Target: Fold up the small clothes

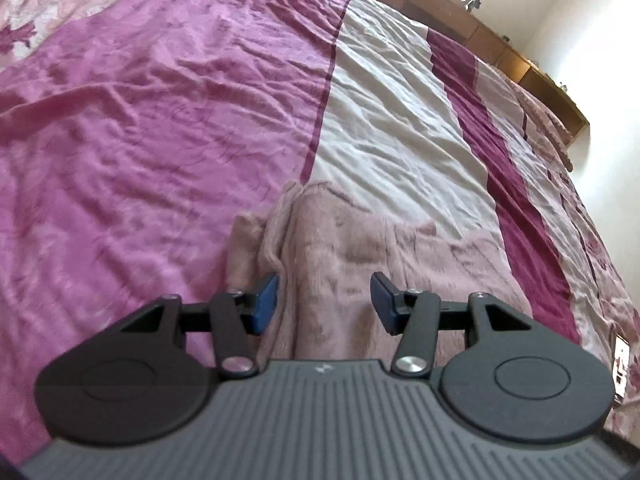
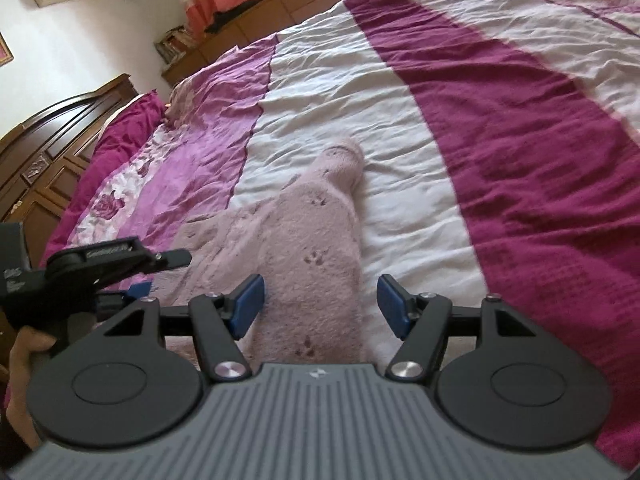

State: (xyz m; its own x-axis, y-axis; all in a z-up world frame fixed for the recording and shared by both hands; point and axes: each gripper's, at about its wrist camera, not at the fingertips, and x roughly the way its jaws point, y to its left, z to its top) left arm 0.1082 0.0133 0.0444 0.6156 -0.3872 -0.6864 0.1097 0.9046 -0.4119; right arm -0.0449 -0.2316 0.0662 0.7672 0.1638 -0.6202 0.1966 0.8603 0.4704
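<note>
A small fuzzy pale-pink garment (image 1: pixel 344 256) with paw prints lies on the bed. In the left wrist view its bunched edge reaches up between my fingers. My left gripper (image 1: pixel 323 305) is open just over it, holding nothing. In the right wrist view the garment (image 2: pixel 304 240) stretches away with one leg or sleeve pointing to the far side. My right gripper (image 2: pixel 320 306) is open above its near end, empty. The left gripper (image 2: pixel 132 280) also shows at the left edge, held by a hand.
The bedspread has pink (image 1: pixel 140 120), white (image 1: pixel 392 120) and dark magenta (image 2: pixel 520 120) stripes, wrinkled. A dark wooden headboard (image 2: pixel 48 148) and a magenta pillow (image 2: pixel 128 124) are on the left. A wooden ledge (image 1: pixel 500 44) runs along the far side.
</note>
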